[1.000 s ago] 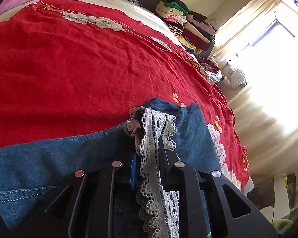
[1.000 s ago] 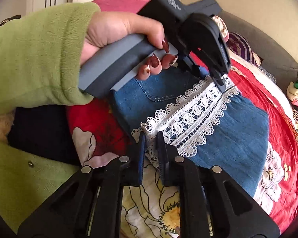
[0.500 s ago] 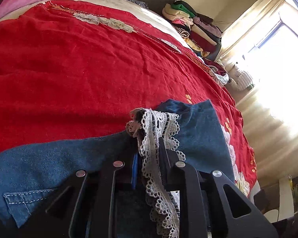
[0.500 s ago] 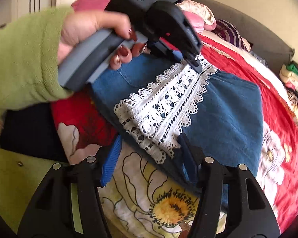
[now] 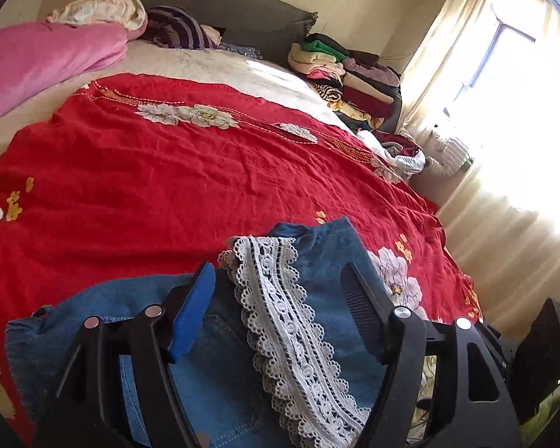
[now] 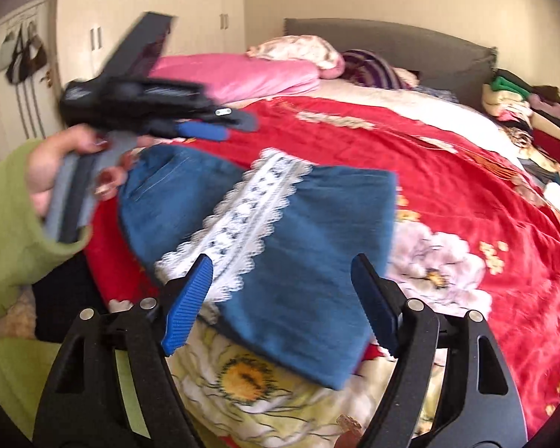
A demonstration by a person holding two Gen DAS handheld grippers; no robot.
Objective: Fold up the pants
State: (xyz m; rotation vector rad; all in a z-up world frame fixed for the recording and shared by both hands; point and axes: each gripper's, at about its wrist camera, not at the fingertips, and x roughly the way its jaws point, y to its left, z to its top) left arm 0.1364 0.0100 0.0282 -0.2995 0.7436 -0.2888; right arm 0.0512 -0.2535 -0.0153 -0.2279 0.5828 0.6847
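Observation:
The blue denim pants point(image 6: 302, 261) with a white lace hem point(image 6: 242, 224) lie folded on the red bedspread point(image 6: 466, 171) near the bed's front edge. In the left wrist view the pants point(image 5: 220, 373) and lace point(image 5: 291, 328) lie just below my left gripper point(image 5: 280, 283), which is open and empty. My right gripper point(image 6: 282, 280) is open and empty above the folded pants. The left gripper also shows in the right wrist view point(image 6: 220, 127), raised above the pants at the left, held by a hand in a green sleeve.
Pink bedding point(image 5: 37, 63) and pillows lie at the head of the bed by a grey headboard point(image 5: 212, 3). A pile of folded clothes point(image 5: 347, 82) sits at the far right. A bright window point(image 5: 511, 86) is on the right; wardrobe doors point(image 6: 93, 48) stand left.
Both grippers have let go of the lace hem and opened. The left gripper has lifted up and away from the pants. The pants now lie folded on the bed.

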